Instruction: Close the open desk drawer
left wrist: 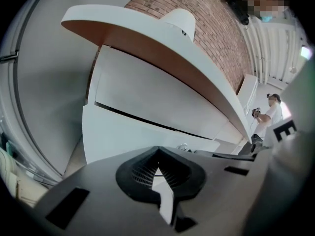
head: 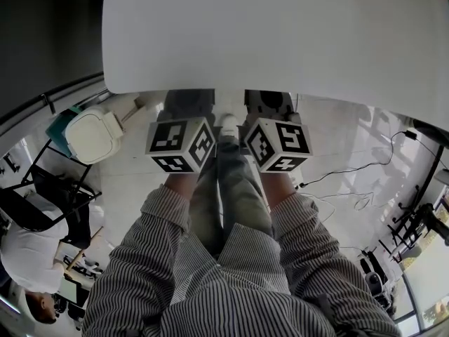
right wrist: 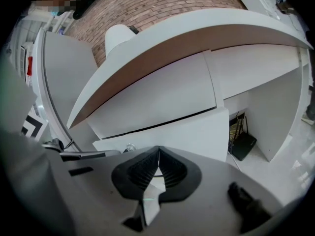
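1. The white tabletop [head: 280,34] filled the upper part of the head view. Both gripper views showed its brown underside, with a brick wall [right wrist: 147,9] behind it.
2. The drawer [right wrist: 182,134] was the lower of two white fronts under the tabletop, with a dark gap between them. It stood out nearer than the front above, so it was open. It lay at the centre of the right gripper view and left of centre in the left gripper view.
3. Striped sleeves [head: 133,258] crossed the lower half of the head view.
4. The left gripper [left wrist: 157,151] and the right gripper [right wrist: 158,149] sat side by side at the centre of the head view, just below the tabletop's edge. Both pointed at the drawer front, but whether either touched it could not be told.
5. The left fingers [left wrist: 140,173] met at their tips with nothing between them. The right fingers [right wrist: 138,173] were likewise together and empty.
6. A black box [right wrist: 242,145] stood on the floor under the tabletop, right of centre in the right gripper view.
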Demonstrator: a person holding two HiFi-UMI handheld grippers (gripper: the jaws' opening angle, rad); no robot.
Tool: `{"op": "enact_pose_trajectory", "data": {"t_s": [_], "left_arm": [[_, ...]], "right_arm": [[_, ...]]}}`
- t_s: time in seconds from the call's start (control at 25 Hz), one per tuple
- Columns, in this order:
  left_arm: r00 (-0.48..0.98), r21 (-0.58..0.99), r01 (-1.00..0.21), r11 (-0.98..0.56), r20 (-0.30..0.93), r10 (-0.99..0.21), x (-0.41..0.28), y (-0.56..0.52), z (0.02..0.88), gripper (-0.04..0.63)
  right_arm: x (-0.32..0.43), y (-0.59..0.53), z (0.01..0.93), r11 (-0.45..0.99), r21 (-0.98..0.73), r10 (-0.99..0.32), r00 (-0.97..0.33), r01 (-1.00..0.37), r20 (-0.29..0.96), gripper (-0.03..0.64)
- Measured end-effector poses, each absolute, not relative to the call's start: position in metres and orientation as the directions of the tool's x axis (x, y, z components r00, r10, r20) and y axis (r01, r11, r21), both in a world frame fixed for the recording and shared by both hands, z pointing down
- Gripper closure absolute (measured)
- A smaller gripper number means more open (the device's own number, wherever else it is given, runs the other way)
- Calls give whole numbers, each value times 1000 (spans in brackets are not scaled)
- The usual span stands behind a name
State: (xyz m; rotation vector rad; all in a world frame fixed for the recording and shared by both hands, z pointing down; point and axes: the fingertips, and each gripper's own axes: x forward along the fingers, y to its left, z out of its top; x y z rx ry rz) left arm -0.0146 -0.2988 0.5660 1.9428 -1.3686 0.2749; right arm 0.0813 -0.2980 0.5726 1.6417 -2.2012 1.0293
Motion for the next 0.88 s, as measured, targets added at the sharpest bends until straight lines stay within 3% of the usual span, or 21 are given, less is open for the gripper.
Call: {"op": "enact_pose_trajectory", "data": {"t_s": [0.88], "left_arm": [[423, 439, -880, -182, 551, -719, -12, -290, 570, 583]], "right_arm": [[82, -290, 574, 134, -433, -759, -373, -891, 534, 600]]}}
